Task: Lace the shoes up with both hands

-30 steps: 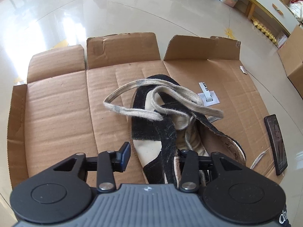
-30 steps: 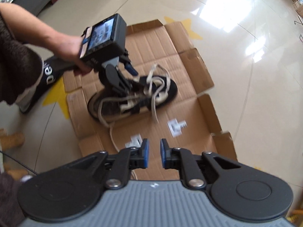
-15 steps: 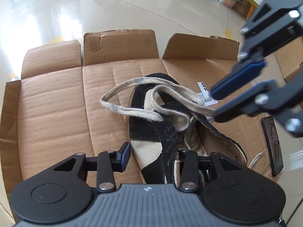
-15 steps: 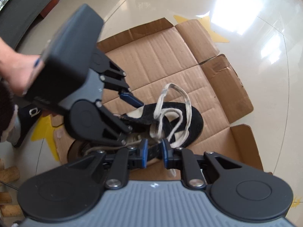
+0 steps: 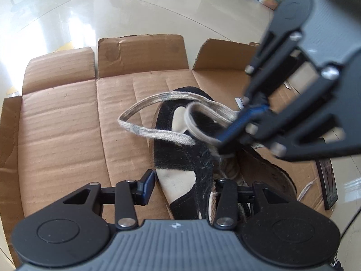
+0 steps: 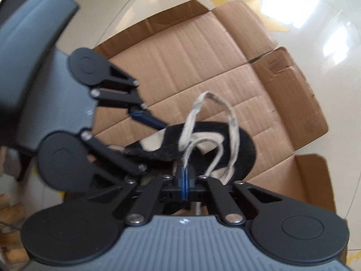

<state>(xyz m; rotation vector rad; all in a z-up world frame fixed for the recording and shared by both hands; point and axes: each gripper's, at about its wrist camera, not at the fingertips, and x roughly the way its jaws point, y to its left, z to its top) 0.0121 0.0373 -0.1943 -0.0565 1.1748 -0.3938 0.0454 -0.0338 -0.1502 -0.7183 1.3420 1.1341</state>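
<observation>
Contact is the news: the right gripper [image 6: 185,180], which a second ago hung high above the cardboard with its pads slightly apart, has come down onto the shoe and clenched, its blue pads pressed together at the lower centre of the right wrist view with a strand of the grey-white shoelace [image 6: 188,151] rising straight out from between them. That looks like the first real hold on the lace, so pulling or threading can probably begin. In the left wrist view the left gripper [image 5: 185,186] straddles the near end of the black-and-cream shoe [image 5: 180,158] at the bottom centre; its jaws are opening, one pad standing clear of the shoe's side and the other down inside the collar, so it grips nothing firmly. Both grippers point steeply downward, the right one reaching in from the upper right of the left view. Beyond them the lace loops stand above the toe, and the flattened cardboard box [image 5: 61,122] spreads out on the glossy tiled floor [image 5: 112,11].
</observation>
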